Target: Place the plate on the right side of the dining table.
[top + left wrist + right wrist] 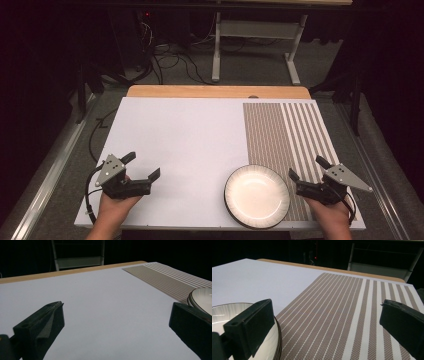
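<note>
A white plate with a dark ribbed rim lies near the front edge of the table, half on the brown-and-white striped mat. My right gripper stands open just right of the plate, over the mat, with nothing between its jaws. In the right gripper view the plate sits behind the left jaw. My left gripper is open at the front left, above the bare white sheet, empty. The left gripper view catches the plate at its right edge, past the right jaw.
The white sheet covers a wooden table whose far edge shows beyond it. A metal desk frame and cables stand on the floor behind. Metal rails run along both sides of the table.
</note>
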`<state>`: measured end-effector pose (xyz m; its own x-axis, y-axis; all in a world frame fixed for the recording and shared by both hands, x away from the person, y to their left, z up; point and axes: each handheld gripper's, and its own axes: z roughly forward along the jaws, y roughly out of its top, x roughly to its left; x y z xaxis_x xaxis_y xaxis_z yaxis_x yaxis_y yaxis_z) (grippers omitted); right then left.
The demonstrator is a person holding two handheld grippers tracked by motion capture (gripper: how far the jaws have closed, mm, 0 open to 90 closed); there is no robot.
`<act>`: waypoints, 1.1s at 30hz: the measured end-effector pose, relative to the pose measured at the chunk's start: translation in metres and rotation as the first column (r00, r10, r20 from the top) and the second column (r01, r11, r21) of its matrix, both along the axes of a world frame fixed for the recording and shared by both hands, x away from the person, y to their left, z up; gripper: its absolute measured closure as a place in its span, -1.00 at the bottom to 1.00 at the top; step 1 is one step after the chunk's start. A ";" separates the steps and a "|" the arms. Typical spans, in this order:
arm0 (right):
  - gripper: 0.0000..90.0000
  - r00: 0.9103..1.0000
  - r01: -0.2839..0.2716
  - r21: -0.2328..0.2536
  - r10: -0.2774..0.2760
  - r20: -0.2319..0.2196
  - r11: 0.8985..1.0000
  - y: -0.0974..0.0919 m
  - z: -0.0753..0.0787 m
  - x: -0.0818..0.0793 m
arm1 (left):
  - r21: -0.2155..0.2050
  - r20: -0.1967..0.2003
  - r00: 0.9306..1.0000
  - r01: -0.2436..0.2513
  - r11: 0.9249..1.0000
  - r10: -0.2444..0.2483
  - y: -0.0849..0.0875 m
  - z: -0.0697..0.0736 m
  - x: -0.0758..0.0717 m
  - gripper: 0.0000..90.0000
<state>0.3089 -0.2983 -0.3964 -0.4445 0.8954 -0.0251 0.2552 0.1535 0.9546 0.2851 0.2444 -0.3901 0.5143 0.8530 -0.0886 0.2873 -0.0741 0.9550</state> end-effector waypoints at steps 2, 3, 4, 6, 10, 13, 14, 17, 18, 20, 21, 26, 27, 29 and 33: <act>-0.99 1.000 -0.002 0.001 0.002 -0.011 1.000 0.001 0.000 0.000 | 0.002 0.001 1.000 0.000 1.000 0.000 0.000 0.000 0.000 -0.99; -0.99 1.000 -0.004 0.001 0.004 -0.007 1.000 0.001 0.000 0.001 | 0.006 0.002 1.000 -0.002 1.000 0.002 0.000 0.000 0.000 -0.99; -0.99 1.000 -0.005 -0.001 0.005 -0.005 1.000 0.001 0.000 0.001 | 0.003 0.000 1.000 -0.007 1.000 0.007 0.001 0.000 0.000 -0.99; -0.99 1.000 -0.001 0.001 0.001 -0.007 1.000 0.001 0.001 0.001 | 0.003 -0.001 1.000 -0.011 1.000 0.011 0.002 0.000 0.000 -0.99; -0.98 1.000 -0.003 0.003 0.003 0.000 1.000 0.000 0.002 0.002 | 0.008 -0.001 1.000 -0.011 1.000 0.011 0.001 -0.001 0.000 -0.99; -0.97 1.000 0.003 0.007 -0.003 -0.007 1.000 0.000 0.002 0.001 | 0.011 -0.003 1.000 -0.006 1.000 0.006 -0.002 0.000 -0.001 -0.99; -0.97 1.000 0.001 0.012 -0.001 -0.012 1.000 0.000 0.003 0.001 | 0.014 -0.001 1.000 0.000 1.000 0.000 -0.003 -0.001 -0.001 -0.99; -0.95 1.000 -0.008 0.019 0.008 -0.017 1.000 0.000 0.005 -0.001 | 0.035 0.003 1.000 0.014 0.999 -0.015 -0.006 -0.001 -0.001 -0.99; -0.94 1.000 -0.013 0.015 0.013 -0.014 1.000 0.001 0.006 -0.001 | 0.035 0.001 1.000 0.016 0.999 -0.016 -0.006 -0.001 -0.001 -0.99; -0.92 1.000 -0.018 0.006 0.018 -0.015 1.000 0.002 0.007 -0.001 | 0.025 0.001 1.000 0.016 1.000 -0.016 -0.007 0.000 0.000 -0.99; -0.90 1.000 -0.016 0.005 0.016 -0.015 1.000 0.002 0.008 -0.001 | 0.024 0.001 1.000 0.016 1.000 -0.016 -0.007 0.000 0.000 -0.99; -0.77 0.998 -0.020 0.033 0.022 -0.063 0.999 0.000 0.010 0.000 | 0.024 0.003 1.000 0.017 1.000 -0.017 -0.008 0.001 -0.002 -0.99; -0.72 0.997 -0.025 0.039 0.027 -0.067 0.999 0.000 0.011 0.000 | 0.025 0.005 1.000 0.014 1.000 -0.014 -0.007 0.000 -0.002 -0.99; -0.68 0.998 -0.020 0.037 0.022 -0.067 0.999 -0.001 0.012 0.000 | 0.027 0.004 1.000 0.013 1.000 -0.013 -0.007 0.000 -0.002 -0.99; -0.46 0.996 -0.017 0.045 0.020 -0.081 0.999 -0.001 0.017 0.000 | 0.017 -0.012 1.000 0.007 1.000 -0.007 -0.006 -0.002 0.000 -0.99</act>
